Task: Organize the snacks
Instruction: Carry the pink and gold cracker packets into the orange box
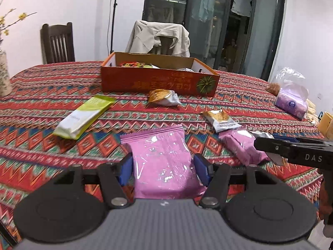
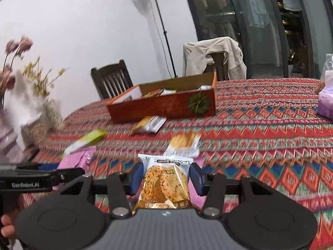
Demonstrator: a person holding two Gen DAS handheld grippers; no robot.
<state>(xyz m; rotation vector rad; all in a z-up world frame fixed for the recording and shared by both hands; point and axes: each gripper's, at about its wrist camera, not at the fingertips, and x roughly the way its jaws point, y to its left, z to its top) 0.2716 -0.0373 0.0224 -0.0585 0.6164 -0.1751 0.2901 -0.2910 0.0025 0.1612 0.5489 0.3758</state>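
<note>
Each tool fills the lower frame: a grey ribbed body, two black round discs, black linkage arms with silver screws, and blue pads. The left tool (image 1: 163,166) and right tool (image 2: 166,179) match. White lettering marks the black side housings at the frame edges.

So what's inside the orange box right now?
The orange box holds several snack packets, a red-orange one, a yellow-green one and a white one. Its near wall hides the floor and anything lower.
</note>
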